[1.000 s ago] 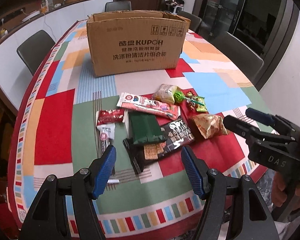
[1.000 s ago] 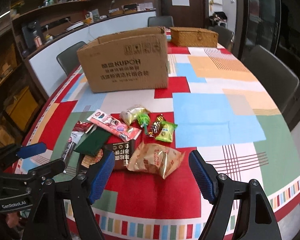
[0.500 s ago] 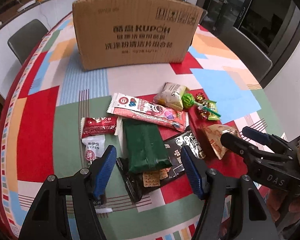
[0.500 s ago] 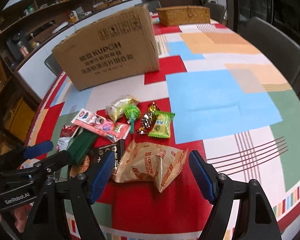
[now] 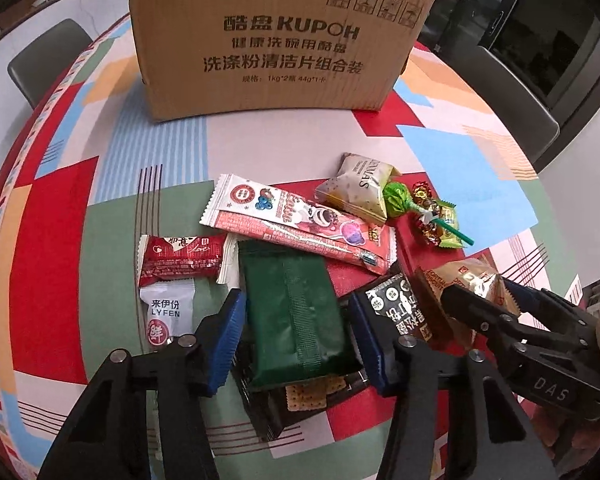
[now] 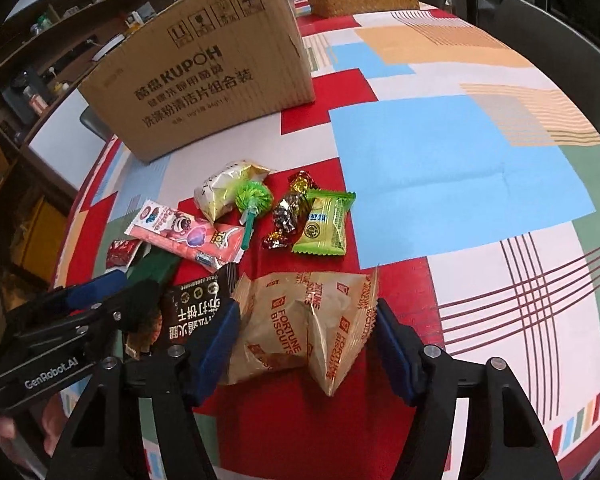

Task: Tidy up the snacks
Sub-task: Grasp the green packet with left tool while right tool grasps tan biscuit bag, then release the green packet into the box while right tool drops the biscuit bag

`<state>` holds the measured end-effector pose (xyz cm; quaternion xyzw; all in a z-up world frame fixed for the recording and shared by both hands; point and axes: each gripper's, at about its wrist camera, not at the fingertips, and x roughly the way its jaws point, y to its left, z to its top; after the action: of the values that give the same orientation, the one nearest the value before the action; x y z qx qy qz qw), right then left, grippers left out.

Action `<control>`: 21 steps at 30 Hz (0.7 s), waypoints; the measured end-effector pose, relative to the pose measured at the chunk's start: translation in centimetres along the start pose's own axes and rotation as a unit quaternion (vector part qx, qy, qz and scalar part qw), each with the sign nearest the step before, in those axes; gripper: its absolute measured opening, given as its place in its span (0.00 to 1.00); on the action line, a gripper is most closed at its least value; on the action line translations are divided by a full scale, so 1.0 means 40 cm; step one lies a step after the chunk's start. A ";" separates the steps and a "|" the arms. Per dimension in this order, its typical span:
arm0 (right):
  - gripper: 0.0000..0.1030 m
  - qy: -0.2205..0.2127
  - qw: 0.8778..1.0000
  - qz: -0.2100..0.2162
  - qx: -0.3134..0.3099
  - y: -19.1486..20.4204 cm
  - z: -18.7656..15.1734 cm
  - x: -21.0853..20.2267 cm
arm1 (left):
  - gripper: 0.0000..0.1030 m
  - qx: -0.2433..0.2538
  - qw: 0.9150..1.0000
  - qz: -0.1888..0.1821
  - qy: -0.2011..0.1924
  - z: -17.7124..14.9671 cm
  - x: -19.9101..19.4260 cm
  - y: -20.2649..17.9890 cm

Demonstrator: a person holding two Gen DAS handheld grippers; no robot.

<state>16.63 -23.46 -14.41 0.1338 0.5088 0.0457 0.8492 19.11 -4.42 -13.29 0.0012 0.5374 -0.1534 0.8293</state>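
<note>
Left wrist view: my left tool (image 5: 296, 342) is closing around the green pack (image 5: 296, 316) on the counter (image 5: 112, 248), not squeezing yet. My right tool (image 6: 306, 354) is closing around the biscuit bag (image 6: 300, 328), pads apart.

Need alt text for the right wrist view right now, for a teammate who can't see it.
The right gripper, its jaws having just been closing, straddles a tan fortune biscuit packet on a patchwork tablecloth. More wrapped snacks lie beyond it, before a cardboard box; the left gripper enters at left.
</note>
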 end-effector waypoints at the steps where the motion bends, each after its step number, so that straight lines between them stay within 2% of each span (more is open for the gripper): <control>1: 0.62 -0.001 1.000 0.000 -0.001 0.001 0.001 0.000 | 0.49 -0.002 1.000 -0.001 0.002 0.000 0.003 0.001; 5: 0.52 0.002 1.000 0.003 -0.009 0.008 -0.001 0.004 | 0.46 -0.007 1.000 -0.005 0.002 -0.001 0.006 0.000; 11: 0.44 -0.003 1.000 0.001 -0.030 0.026 -0.003 -0.004 | 0.43 -0.009 1.000 -0.008 0.001 -0.005 0.009 0.002; 21: 0.41 -0.020 0.999 -0.004 -0.042 0.033 -0.006 -0.035 | 0.42 -0.006 1.000 -0.009 -0.012 -0.015 -0.026 -0.003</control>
<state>15.82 -22.43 -12.99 0.0967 0.4896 0.0604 0.8645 18.15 -4.19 -12.57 -0.0103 0.5280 -0.1572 0.8345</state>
